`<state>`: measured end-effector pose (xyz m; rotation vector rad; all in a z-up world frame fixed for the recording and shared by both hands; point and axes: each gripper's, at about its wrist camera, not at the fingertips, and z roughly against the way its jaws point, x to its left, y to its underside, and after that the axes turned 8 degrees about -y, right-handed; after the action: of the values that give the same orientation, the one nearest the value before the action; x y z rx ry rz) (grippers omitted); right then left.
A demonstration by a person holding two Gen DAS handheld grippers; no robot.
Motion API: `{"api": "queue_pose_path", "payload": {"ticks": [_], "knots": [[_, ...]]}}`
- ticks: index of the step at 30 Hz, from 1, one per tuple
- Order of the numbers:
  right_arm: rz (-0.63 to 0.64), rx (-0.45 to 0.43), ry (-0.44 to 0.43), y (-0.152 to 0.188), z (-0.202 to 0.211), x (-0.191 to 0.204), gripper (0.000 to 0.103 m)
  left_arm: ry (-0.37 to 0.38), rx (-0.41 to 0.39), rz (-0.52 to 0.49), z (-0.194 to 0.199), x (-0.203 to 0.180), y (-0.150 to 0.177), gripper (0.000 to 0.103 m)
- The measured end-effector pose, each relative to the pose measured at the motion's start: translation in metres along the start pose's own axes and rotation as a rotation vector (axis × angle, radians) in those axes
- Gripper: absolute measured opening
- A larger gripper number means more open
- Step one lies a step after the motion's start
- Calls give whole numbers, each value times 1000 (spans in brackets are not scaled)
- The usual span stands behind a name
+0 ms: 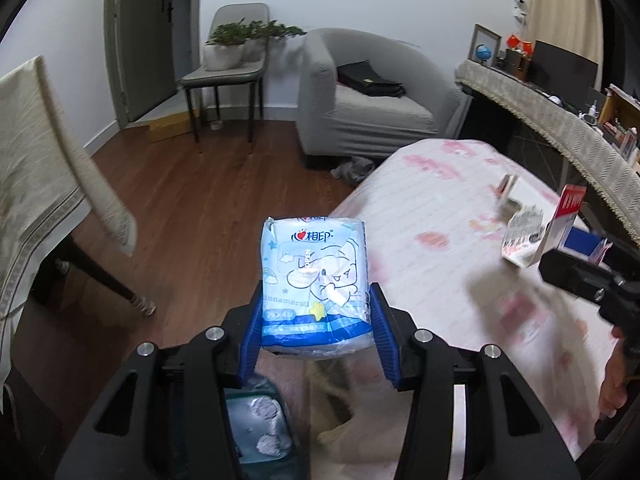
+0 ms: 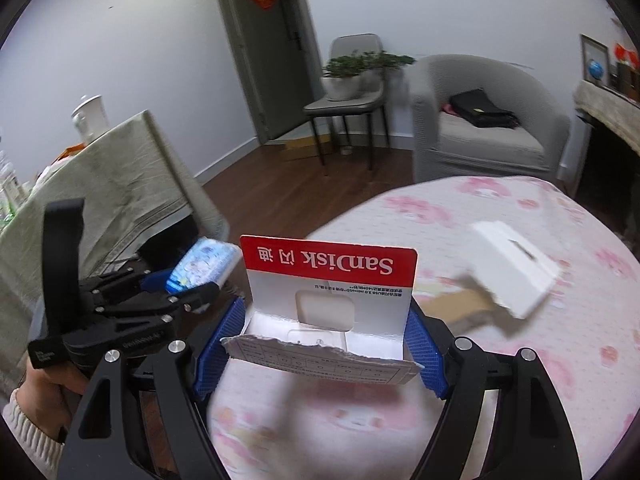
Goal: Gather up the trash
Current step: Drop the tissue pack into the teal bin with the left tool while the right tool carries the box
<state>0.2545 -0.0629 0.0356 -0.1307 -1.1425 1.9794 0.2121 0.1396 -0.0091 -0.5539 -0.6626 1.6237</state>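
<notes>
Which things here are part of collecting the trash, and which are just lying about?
Part of the job:
tissue pack, held by the left gripper
torn SanDisk card, held by the right gripper
bin below
white box on the table, possibly

Lying about:
armchair
black bag
potted plants
chair

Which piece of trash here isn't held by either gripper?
The plain white flat box lying loose on the pink floral tablecloth. The blue tissue pack and red-and-white SanDisk card packaging are both gripped.

Even, cool indoor light, moderately bright. Strong fisheye bending and dark vignetting at edges. Motion blur smears the pink-patterned white tablecloth (image 2: 500,208) in both views.
</notes>
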Motion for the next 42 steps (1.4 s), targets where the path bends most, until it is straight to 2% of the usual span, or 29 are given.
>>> {"api": "queue_pose_path", "payload": {"ticks": [5, 8, 14, 25, 29, 34, 36, 42], "knots": [[26, 11, -38, -3, -14, 26, 79, -36, 44, 38, -1, 28, 21, 52], [36, 20, -62, -4, -25, 41, 79, -48, 98, 67, -8, 46, 37, 52], [58, 41, -90, -6, -43, 65, 79, -94, 164, 28, -17, 64, 67, 53], [105, 117, -132, -1, -87, 108, 79, -50, 291, 80, -35, 96, 107, 54], [110, 136, -135, 1, -101, 118, 79, -44, 351, 72, -42, 106, 125, 63], [109, 169, -134, 4, -119, 128, 79, -50, 361, 64, -38, 118, 134, 65], [114, 187, -133, 8, -126, 133, 79, -46, 347, 83, -32, 127, 133, 69], [133, 256, -127, 24, -152, 147, 78, -71, 281, 120, -10, 150, 127, 70]]}}
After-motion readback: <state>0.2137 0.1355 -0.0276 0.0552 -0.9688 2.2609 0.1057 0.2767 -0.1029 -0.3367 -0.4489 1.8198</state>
